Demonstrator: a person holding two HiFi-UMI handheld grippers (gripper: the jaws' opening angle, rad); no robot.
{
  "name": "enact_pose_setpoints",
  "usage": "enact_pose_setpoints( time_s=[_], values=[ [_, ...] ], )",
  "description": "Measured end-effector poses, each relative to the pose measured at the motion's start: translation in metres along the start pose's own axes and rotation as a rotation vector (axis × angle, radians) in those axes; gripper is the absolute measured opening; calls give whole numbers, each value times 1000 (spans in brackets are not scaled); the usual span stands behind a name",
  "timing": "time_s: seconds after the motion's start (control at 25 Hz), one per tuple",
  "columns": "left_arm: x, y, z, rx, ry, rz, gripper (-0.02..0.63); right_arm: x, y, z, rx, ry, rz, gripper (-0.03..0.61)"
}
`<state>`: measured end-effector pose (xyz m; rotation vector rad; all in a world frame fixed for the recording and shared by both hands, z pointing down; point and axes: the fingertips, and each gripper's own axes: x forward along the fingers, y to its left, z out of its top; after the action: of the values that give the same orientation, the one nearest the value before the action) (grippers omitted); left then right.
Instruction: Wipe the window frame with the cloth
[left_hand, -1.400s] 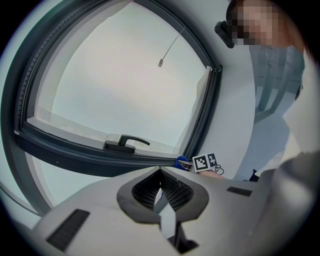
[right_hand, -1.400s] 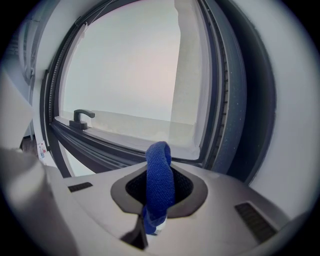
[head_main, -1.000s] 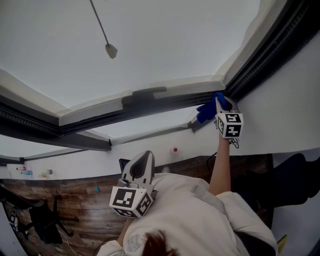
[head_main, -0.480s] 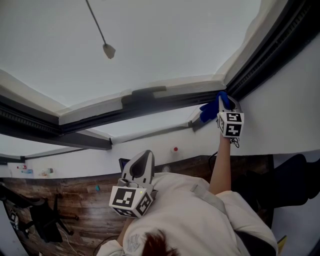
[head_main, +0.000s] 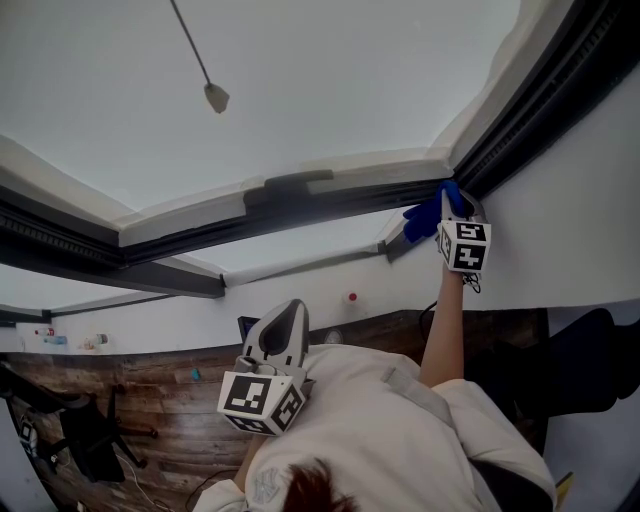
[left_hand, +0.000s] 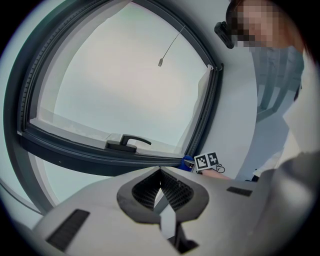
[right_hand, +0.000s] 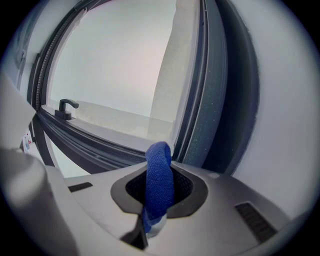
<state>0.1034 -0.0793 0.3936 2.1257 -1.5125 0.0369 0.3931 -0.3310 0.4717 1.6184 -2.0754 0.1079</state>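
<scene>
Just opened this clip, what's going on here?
A person is wiping a dark window frame. The right gripper, on an arm stretched up, is shut on a blue cloth and holds it at the frame's corner. The left gripper is shut with nothing in it, held low near the person's chest, away from the frame.

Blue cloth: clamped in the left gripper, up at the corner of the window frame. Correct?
Not quite: the blue cloth is clamped in the right gripper, not the left, as the right gripper view shows. It is up at the corner of the window frame.
</scene>
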Motion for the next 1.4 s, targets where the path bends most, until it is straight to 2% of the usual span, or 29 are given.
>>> enact_pose_setpoints(
  time_s=[0.16,0.4,0.52,0.72,1.0,1.24,1.4],
  values=[
    [-6,5,-1,-3,0,16,5,-2,-2,-1,59,-22,2,48],
    [-15,9,-5,-9,7,12,5,-11,13,-5,47,9,-14,48],
    [-18,9,-7,-7,11,-16,5,-15,42,-8,57,22,54,48],
    [-25,5,-7,15,23,-88,5,-31,114,-11,59,37,234,49],
    [-49,14,0,44,47,-150,5,-61,200,6,71,-9,355,49],
    [-73,32,8,52,38,-144,5,-69,250,36,20,-56,412,49],
    [-91,57,9,28,20,-87,5,-66,283,58,-19,-95,448,49]
  ],
)
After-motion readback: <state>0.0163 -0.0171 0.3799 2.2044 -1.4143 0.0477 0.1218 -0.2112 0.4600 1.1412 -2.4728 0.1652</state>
